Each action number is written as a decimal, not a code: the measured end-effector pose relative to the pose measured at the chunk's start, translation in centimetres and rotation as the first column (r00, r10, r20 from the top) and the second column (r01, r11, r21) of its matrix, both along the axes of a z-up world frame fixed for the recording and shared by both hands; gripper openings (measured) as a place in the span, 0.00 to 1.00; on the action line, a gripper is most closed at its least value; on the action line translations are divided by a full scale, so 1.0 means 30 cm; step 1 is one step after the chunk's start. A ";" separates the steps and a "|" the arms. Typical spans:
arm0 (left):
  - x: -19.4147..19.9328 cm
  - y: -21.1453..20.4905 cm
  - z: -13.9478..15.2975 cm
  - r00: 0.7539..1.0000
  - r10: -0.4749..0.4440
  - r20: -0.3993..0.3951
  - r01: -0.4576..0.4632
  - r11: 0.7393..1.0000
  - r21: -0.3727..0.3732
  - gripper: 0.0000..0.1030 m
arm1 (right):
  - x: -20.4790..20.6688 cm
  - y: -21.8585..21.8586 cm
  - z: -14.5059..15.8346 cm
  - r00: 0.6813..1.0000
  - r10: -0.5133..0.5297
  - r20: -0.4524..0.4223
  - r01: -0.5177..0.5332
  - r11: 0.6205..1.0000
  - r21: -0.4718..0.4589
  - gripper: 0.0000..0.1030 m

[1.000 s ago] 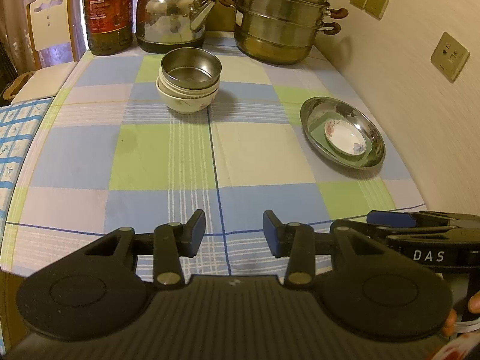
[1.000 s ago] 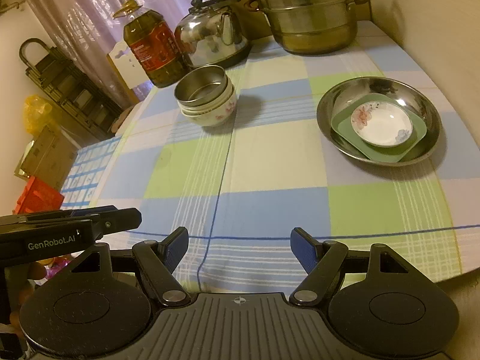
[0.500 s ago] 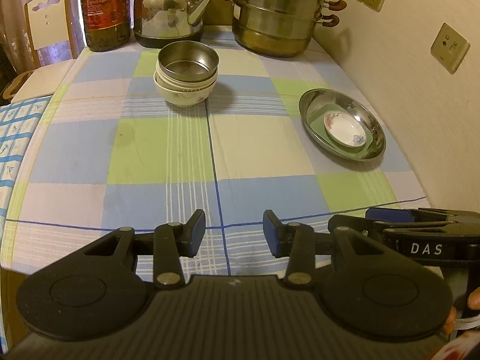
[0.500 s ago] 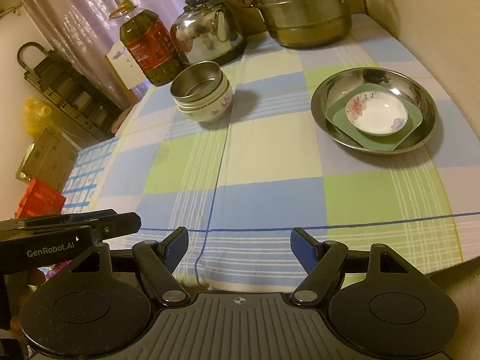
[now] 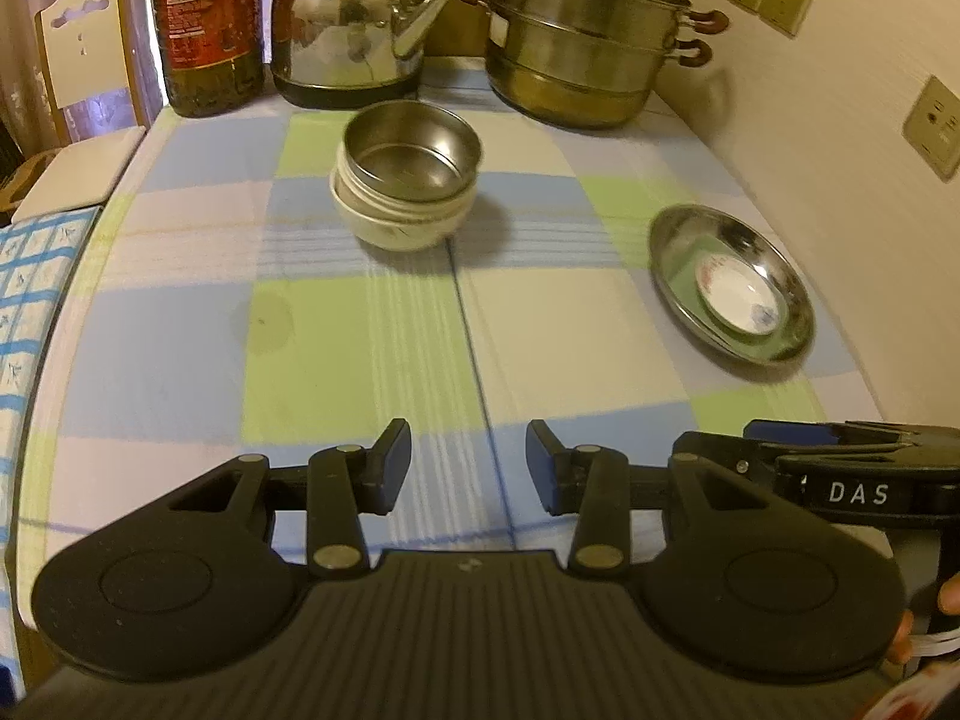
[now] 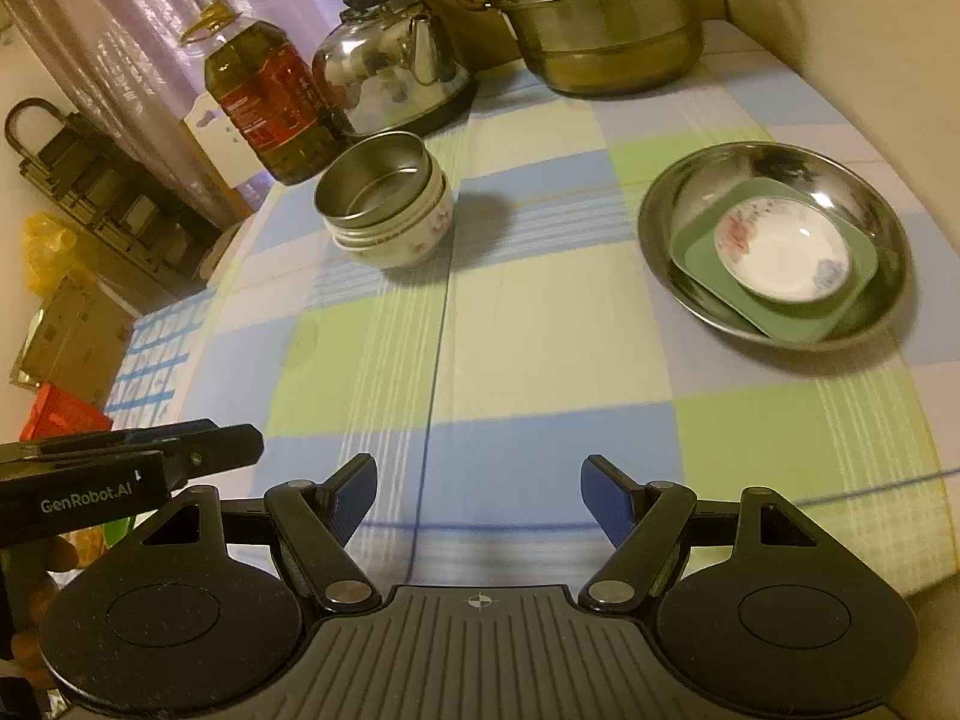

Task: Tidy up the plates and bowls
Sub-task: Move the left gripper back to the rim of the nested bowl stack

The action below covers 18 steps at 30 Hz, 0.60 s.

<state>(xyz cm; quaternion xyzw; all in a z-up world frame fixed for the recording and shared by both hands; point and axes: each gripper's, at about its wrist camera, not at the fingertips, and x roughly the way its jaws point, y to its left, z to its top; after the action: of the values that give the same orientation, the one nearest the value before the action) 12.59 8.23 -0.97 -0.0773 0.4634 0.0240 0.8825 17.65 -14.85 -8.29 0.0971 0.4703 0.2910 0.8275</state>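
A steel bowl [image 5: 414, 156] [image 6: 375, 183] sits nested on top of white flowered bowls [image 5: 396, 225] [image 6: 414, 234] at the middle back of the checked tablecloth. To the right lies a steel plate [image 5: 792, 324] [image 6: 672, 204] holding a green square plate [image 6: 840, 312] and, on that, a small white flowered dish [image 5: 741, 300] [image 6: 783, 255]. My left gripper [image 5: 468, 474] hovers over the table's near edge, open and empty. My right gripper [image 6: 479, 498] hovers there too, open wider, with nothing between its fingers. Each gripper shows at the side of the other's view.
Along the back stand an oil bottle [image 5: 207, 24] [image 6: 270, 102], a steel kettle [image 5: 354, 36] [image 6: 390, 72] and a stacked steamer pot [image 5: 588, 42] [image 6: 606, 18]. A wall with sockets [image 5: 936, 126] runs along the right. A chair [image 5: 84, 48] and clutter stand left of the table.
Both grippers have moved forward over the table, so the bowls and the plate stack look nearer and larger. Neither jaw gap has changed.
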 end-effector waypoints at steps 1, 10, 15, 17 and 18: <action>0.015 0.020 -0.001 1.000 0.002 0.000 -0.002 1.000 0.001 0.38 | 0.017 0.016 -0.004 1.000 -0.002 -0.006 0.002 1.000 0.002 0.73; 0.173 0.189 0.000 0.999 -0.006 0.036 0.005 0.999 0.045 0.38 | 0.173 0.148 -0.026 0.999 -0.043 -0.002 0.043 0.999 0.019 0.73; 0.278 0.263 0.008 0.997 -0.036 0.068 0.031 0.997 0.065 0.38 | 0.277 0.215 -0.028 0.996 -0.089 0.008 0.089 0.994 0.062 0.73; 0.324 0.286 0.010 0.996 -0.051 0.080 0.045 0.996 0.077 0.37 | 0.320 0.239 -0.026 0.993 -0.113 0.020 0.112 0.991 0.077 0.73; 0.346 0.296 0.010 0.995 -0.057 0.083 0.051 0.996 0.079 0.37 | 0.341 0.250 -0.025 0.992 -0.124 0.029 0.122 0.989 0.085 0.72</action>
<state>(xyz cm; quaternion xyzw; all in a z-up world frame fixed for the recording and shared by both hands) 22.99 17.12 -0.67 -0.0317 0.4261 0.0147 0.9040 27.87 -7.35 -9.05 0.1554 0.4367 0.2604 0.8469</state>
